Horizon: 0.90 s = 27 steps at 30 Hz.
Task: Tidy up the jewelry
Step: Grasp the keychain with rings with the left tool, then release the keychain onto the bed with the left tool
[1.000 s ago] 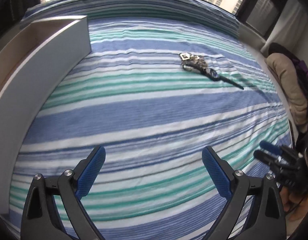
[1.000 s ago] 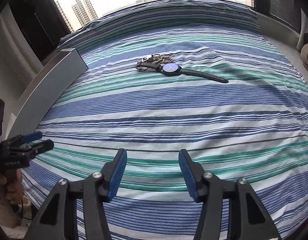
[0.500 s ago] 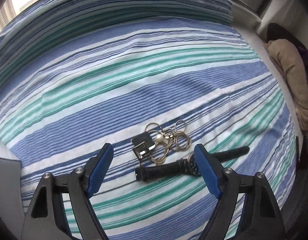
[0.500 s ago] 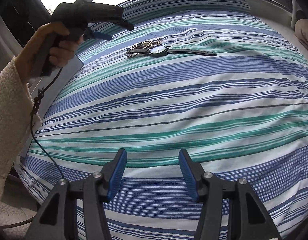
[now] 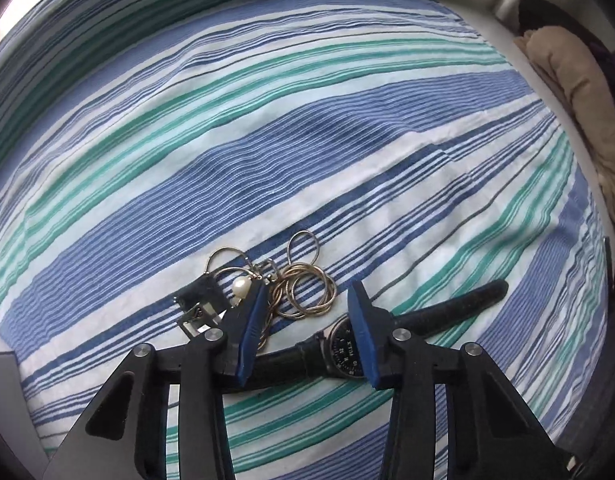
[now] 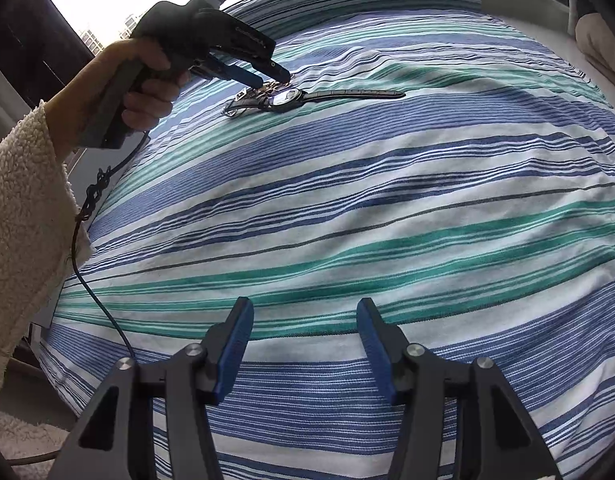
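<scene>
Straddling watch | left gripper jaws apart | bedspread

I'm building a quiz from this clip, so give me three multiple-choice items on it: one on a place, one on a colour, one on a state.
1. Where does the watch lie?
A. on the striped bedspread
B. in a drawer
C. on a wrist

2. What colour is the watch strap?
A. red
B. black
C. white

3. How does the left gripper stand?
A. open over the jewelry
B. shut on the watch
C. out of view

Answers: A, the watch rests on the stripes beside the gold chain; B, the strap is dark black; A, its blue pads stand apart.
</scene>
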Motion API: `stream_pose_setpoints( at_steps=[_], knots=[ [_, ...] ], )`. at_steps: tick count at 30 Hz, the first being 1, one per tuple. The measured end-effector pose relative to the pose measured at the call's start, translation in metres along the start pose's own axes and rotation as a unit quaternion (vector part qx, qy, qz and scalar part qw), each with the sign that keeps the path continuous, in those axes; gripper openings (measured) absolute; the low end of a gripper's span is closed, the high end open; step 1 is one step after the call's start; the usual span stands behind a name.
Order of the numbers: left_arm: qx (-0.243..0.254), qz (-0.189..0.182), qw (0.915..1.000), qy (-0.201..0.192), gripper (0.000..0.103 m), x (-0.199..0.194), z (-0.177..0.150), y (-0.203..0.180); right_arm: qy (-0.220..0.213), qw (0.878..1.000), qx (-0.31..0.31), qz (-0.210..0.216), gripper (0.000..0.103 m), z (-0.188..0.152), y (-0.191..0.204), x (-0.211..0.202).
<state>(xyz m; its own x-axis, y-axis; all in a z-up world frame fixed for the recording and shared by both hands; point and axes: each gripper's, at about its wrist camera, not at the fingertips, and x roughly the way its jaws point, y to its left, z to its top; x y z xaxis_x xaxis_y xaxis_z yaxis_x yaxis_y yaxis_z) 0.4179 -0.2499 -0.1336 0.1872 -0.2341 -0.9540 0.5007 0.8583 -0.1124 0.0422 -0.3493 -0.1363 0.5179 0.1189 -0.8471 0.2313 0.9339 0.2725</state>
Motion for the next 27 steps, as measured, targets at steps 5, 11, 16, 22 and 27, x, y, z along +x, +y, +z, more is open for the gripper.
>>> stream_pose_setpoints(
  at_steps=[5, 11, 16, 22, 27],
  knots=[
    [-0.005, 0.019, 0.9998, -0.008, 0.019, 0.001, 0.001, 0.001, -0.006, 1.0, -0.001, -0.003, 0.055, -0.002, -0.001, -0.007],
    [-0.074, -0.019, 0.9961, -0.043, 0.016, -0.044, -0.017, 0.045, -0.018, 1.0, 0.01, -0.01, 0.055, -0.003, -0.008, -0.018],
    [-0.095, -0.034, 0.99, -0.098, 0.016, -0.117, -0.051, 0.085, -0.023, 1.0, 0.007, -0.011, 0.055, -0.002, -0.004, -0.021],
    [-0.12, -0.036, 0.9857, -0.112, 0.011, -0.161, -0.117, 0.123, -0.028, 1.0, -0.006, -0.003, 0.055, -0.004, 0.012, -0.023],
    [-0.157, -0.027, 0.9836, -0.084, 0.012, -0.148, -0.198, 0.139, -0.031, 0.999, -0.023, 0.004, 0.055, -0.008, 0.029, -0.028]
  ],
)
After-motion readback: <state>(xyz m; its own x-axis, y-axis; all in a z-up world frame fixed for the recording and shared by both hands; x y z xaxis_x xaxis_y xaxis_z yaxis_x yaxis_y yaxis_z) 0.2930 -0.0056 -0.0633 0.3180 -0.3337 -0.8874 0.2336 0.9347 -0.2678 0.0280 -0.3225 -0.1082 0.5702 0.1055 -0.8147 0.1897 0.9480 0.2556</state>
